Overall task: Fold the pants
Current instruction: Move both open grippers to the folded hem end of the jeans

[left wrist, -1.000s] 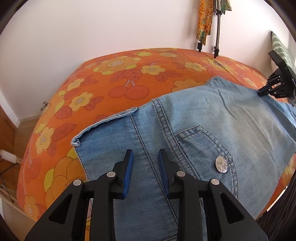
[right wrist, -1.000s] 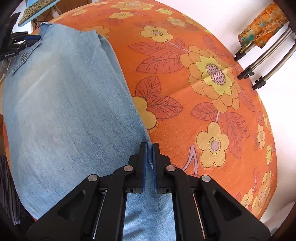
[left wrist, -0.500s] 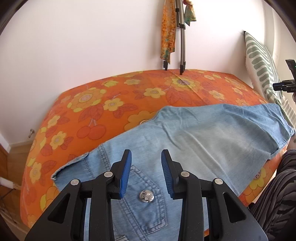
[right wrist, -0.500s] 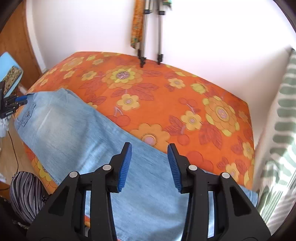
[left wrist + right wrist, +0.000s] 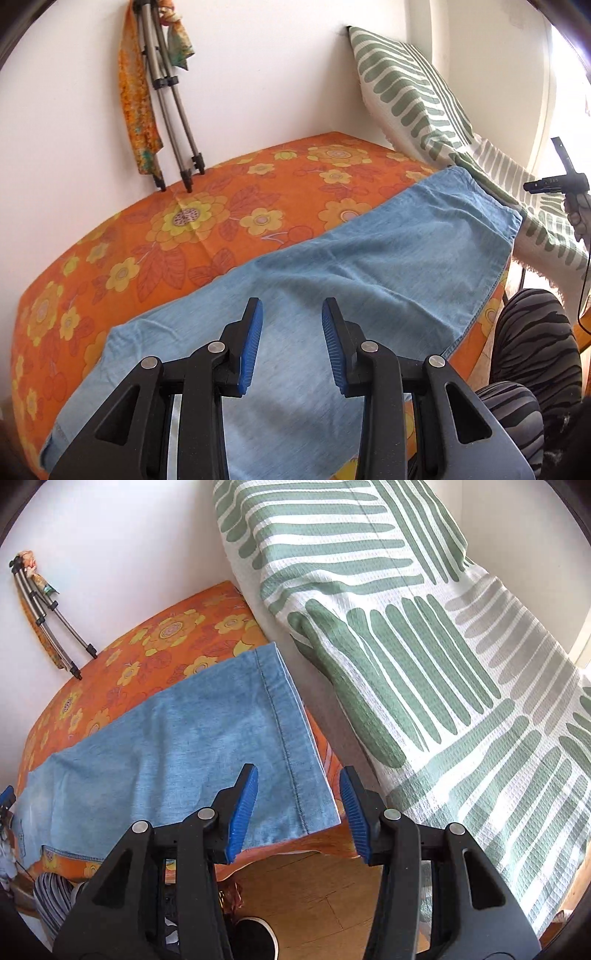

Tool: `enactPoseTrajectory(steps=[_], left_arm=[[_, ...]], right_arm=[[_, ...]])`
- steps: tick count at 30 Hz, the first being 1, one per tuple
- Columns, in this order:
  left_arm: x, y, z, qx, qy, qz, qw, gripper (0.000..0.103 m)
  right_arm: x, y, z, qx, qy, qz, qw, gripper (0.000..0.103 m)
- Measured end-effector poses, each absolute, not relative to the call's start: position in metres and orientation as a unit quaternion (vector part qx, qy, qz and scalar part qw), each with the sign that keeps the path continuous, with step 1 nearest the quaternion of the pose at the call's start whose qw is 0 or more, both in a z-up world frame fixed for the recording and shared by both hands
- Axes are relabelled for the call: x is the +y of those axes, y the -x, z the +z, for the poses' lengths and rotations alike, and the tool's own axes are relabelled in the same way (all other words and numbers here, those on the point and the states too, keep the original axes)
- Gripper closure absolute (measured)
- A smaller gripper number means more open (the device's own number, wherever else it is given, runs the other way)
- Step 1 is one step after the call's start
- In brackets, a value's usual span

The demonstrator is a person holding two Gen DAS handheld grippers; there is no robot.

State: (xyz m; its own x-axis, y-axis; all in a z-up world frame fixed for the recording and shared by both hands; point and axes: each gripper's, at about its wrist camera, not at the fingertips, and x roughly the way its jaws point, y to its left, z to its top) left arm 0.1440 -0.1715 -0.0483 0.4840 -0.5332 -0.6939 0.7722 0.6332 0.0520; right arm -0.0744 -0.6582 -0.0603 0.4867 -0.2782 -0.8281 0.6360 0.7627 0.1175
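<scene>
Light blue denim pants (image 5: 332,280) lie flat and lengthwise on the orange flowered bed (image 5: 192,221). My left gripper (image 5: 291,349) is open and empty, held above the middle of the pants. My right gripper (image 5: 297,808) is open and empty, just above the hemmed leg end of the pants (image 5: 288,738) at the bed's front edge. The right gripper also shows far right in the left wrist view (image 5: 554,182). The waist end is out of sight in the left wrist view.
A green-and-white striped pillow (image 5: 424,664) leans against the wall beside the leg end. A tripod with a scarf (image 5: 166,99) stands on the bed at the wall. Wooden floor (image 5: 314,897) and the person's striped legs (image 5: 532,362) are at the bed's front.
Both grippers have swung to the right along the pants. The right gripper, shut on the denim a second ago, let go and now hovers open over the leg hem. The left left the waist area.
</scene>
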Motion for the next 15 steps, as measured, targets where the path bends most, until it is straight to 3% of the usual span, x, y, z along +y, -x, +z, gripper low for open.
enactPoseTrajectory(steps=[15], left_arm=[[-0.414, -0.055, -0.053, 0.294, -0.286, -0.576, 0.707, 0.070]], right_arm=[[-0.689, 0.095, -0.133, 0.437, -0.330, -0.221, 0.807, 0.055]])
